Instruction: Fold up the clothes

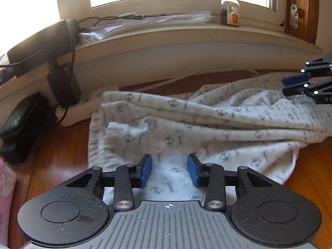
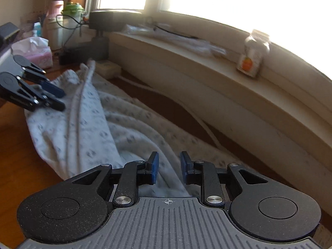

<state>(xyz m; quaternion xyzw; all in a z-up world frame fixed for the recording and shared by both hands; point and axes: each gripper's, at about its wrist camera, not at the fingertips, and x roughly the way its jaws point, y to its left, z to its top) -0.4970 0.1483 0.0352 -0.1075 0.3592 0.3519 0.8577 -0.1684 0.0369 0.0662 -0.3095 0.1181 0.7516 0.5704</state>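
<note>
a soft white piece of clothing [image 1: 207, 124] lies crumpled on a brown wooden table [image 1: 58, 149], just below a window sill [image 1: 186, 31]. it has little grey diamond and key shapes printed all over it. it looks like pants with a stretchy waist, but that is hard to tell for sure. a long white seam runs along it in the right wrist view.

the left gripper [image 1: 169, 171] hangs over the near edge of the cloth. its two blue pads [image 1: 146, 171] are spread apart, and the cloth shows in the gap below them — nothing is pinched.

the right gripper [image 2: 169, 167] is over the other end of the cloth. its blue pads are closer together, but there is a gap, and they do not squeeze the cloth under them. in the left wrist view it shows at the right edge, and the white letters "d a" can be read on its black body; the rest is cut off.

on the sill stands a clear jar [image 1: 230, 8] with a white label that has an orange picture — the words on it are too small to read. a clear plastic bag [image 1: 145, 22] and black cables [image 1: 116, 18] lie there too. a white power strip [image 1: 83, 108] sits beside the cloth. a pink tissue box [image 2: 35, 54] stands farther back.
</note>
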